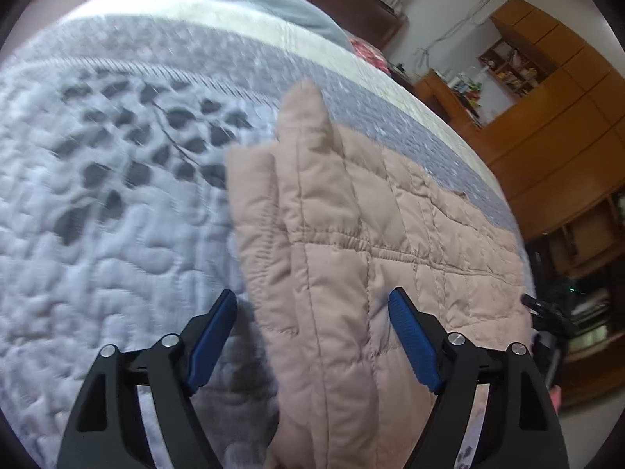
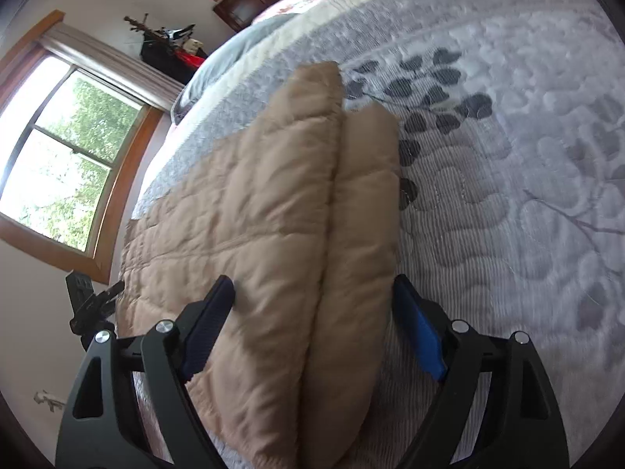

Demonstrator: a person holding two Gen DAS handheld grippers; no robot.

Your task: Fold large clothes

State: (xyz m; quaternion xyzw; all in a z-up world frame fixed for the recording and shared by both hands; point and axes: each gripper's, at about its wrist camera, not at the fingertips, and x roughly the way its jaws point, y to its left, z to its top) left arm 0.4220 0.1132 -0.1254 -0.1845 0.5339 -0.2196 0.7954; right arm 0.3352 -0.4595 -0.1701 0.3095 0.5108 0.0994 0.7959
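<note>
The bed (image 1: 97, 215) is carrying everything, its quilt running off toward the head. The jacket (image 1: 371, 234), tan and quilted, is lying along one side edge of the bed with a long flap already doubled over, so you are working a two-layer ridge that is pointing toward the head. In the right view the jacket (image 2: 254, 215) is showing that ridge as two padded rolls side by side.

Your left gripper (image 1: 312, 336) is hovering with its jaws apart, straddling the folded edge. Your right gripper (image 2: 312, 320) is also spread wide, one finger on each side of the rolls.

To fold well, you are wanting both layers deep between the pads before closing, both grippers level.

The jacket's near end is running out of frame under both grippers, and motion blur is smearing the seams.
</note>
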